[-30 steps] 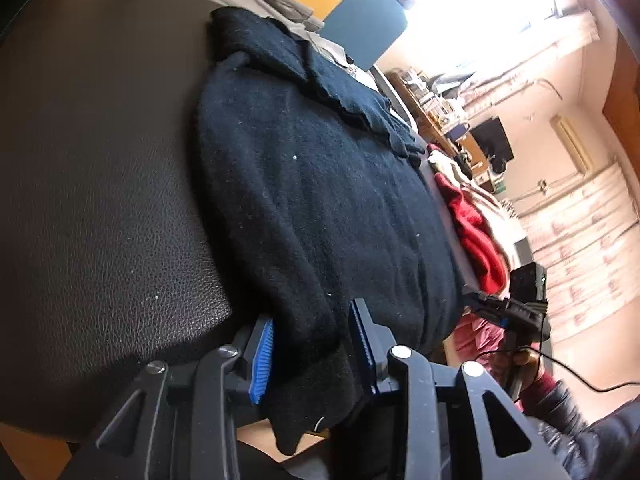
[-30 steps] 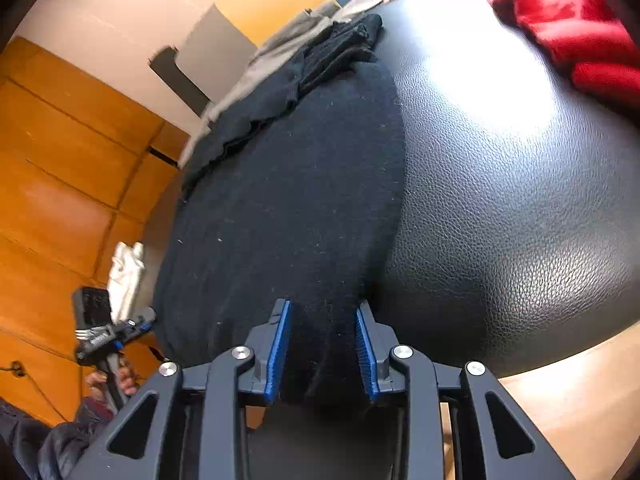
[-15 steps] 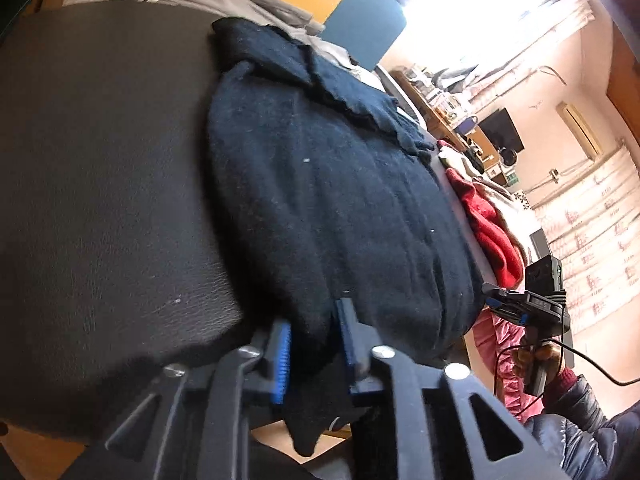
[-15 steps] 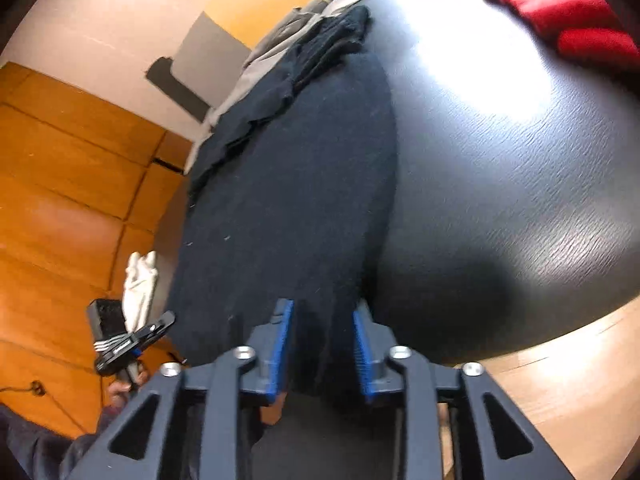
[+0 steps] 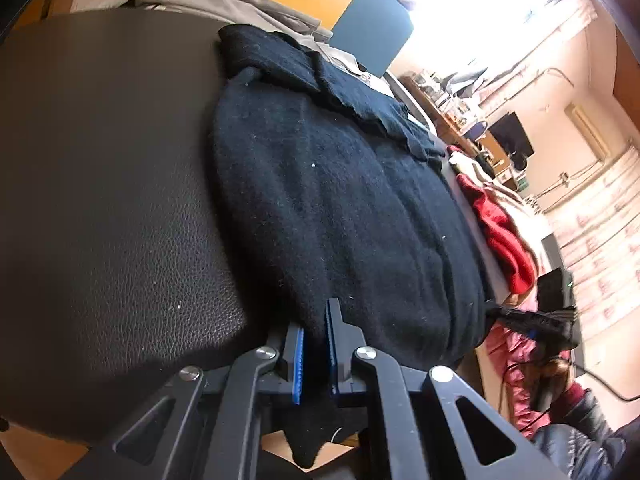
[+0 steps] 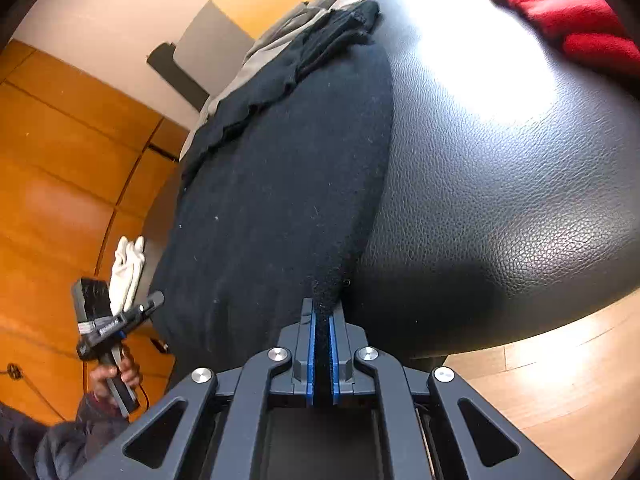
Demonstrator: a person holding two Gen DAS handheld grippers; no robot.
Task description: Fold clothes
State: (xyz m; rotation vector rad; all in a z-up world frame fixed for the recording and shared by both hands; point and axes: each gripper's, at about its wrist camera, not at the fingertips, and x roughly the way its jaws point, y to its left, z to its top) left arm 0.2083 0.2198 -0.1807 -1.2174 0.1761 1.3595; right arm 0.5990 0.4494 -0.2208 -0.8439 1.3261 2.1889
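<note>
Left gripper [image 5: 314, 350]: black frame, blue-padded fingers [image 5: 297, 364] closed to a narrow gap, clamped on the near hem of the black knit garment [image 5: 340, 208].
Right gripper [image 6: 322, 354]: blue-padded fingers [image 6: 311, 360] pressed nearly together, pinching the same garment's hem.

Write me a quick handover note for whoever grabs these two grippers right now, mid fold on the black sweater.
Left gripper: shut on the near hem of the black sweater, at its left corner.
Right gripper: shut on the same hem, at its right corner.
Sweater lies flat on the black leather surface, sleeves bunched at the far end. Red garment waits at the far right.
Done: both corners gripped.
Left: likely lift the hem and carry it toward the far end, then release.
</note>
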